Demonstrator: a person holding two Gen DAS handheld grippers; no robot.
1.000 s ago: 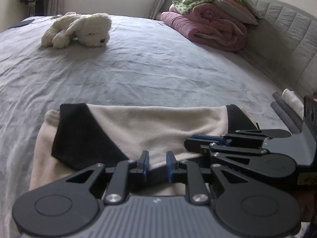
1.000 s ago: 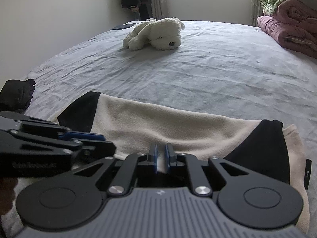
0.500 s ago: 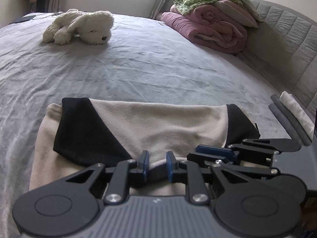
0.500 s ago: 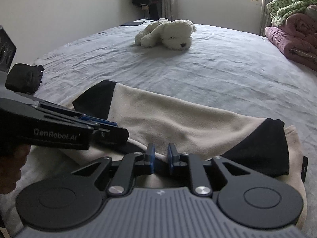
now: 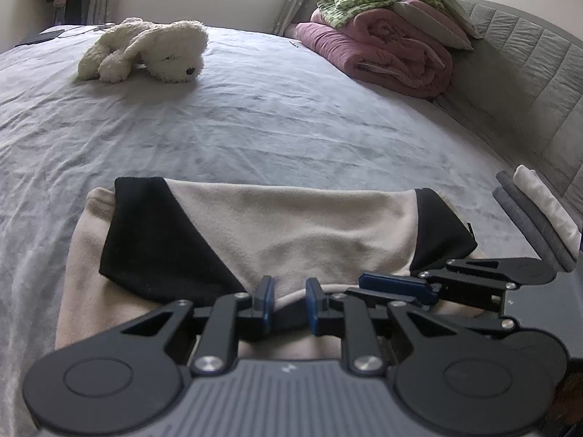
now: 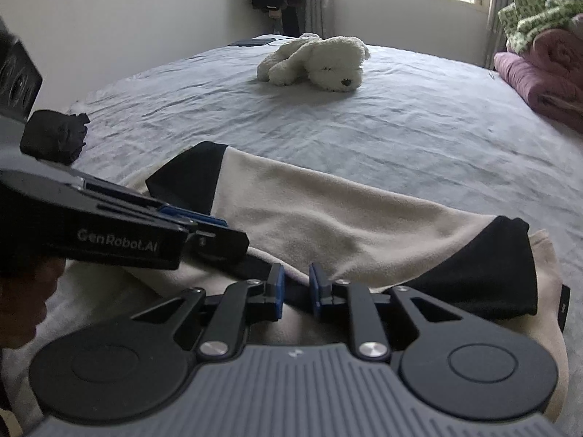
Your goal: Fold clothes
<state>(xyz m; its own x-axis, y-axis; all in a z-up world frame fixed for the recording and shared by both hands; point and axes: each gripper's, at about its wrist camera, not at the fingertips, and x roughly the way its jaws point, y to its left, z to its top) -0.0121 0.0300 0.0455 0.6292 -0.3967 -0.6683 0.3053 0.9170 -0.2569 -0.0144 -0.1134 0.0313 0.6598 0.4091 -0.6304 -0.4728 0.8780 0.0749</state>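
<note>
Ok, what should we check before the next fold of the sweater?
1. Left gripper has the hem: fingers apart, cloth only lying in the gap. Not ok.
2. Right gripper has the hem: same, no pinch. Not ok.
3. Sweater top layer flat: ok.
4. Bed free beyond the sweater: ok, the plush dog lies far off.
5. Grippers not bumping each other: close side by side, cannot tell.

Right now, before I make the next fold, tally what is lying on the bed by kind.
Garment being folded (beige and black): 1
Plush dog: 1
Rolled or piled quilts: 2
Small stack of folded clothes: 1
Crumpled black item: 1
Dark flat item by the far edge: 1
Total: 7
</note>
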